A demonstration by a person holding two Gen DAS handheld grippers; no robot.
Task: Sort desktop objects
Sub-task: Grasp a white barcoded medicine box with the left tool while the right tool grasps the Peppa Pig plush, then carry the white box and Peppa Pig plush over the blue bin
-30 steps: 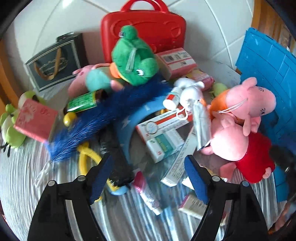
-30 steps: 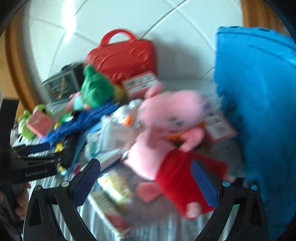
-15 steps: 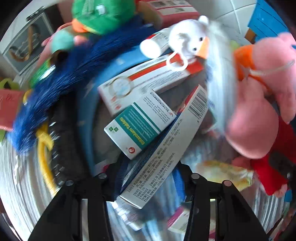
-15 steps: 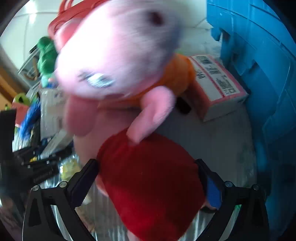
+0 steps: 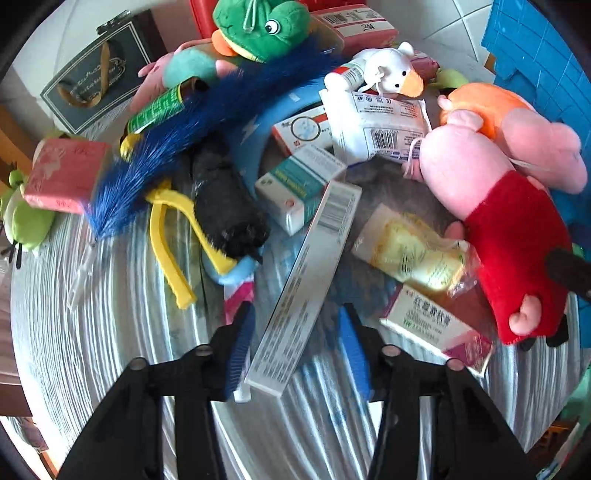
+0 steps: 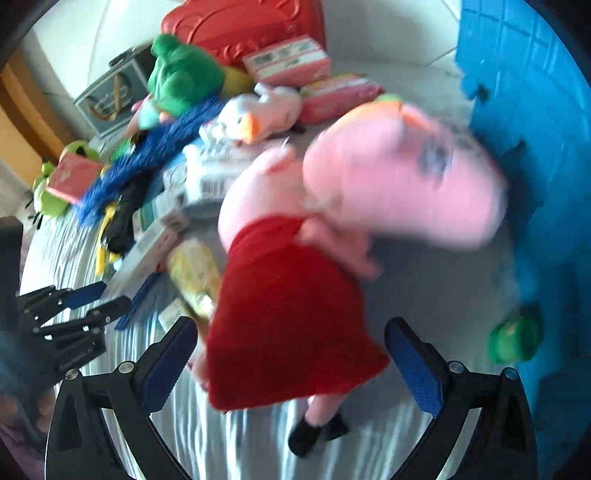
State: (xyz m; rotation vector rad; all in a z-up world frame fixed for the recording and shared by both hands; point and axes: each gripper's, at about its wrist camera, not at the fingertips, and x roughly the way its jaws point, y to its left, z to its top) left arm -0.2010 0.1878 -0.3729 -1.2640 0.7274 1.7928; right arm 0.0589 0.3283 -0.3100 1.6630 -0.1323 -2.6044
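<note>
Long white box (image 5: 309, 280) sits btwn my left gripper (image 5: 298, 345) pads, not clearly pinched. Right gripper (image 6: 291, 363) open around pig plush (image 6: 295, 314), red dress.

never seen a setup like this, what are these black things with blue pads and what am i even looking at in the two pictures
Those are hand-held tongs, one in each of a person's hands, each with a fisheye camera looking forward along its two fingers. No robot arm is involved.

The left camera's picture shows the left tongs with a long white box between the blue pads; whether they grip it I cannot tell. The right camera's picture shows the right tongs open around the red dress of a pink pig plush, which looks blurred.

On the striped tabletop lies a jumble: a green frog plush, a small white duck plush, a blue furry strip, medicine boxes and a red case. A blue crate stands on the right.
</note>
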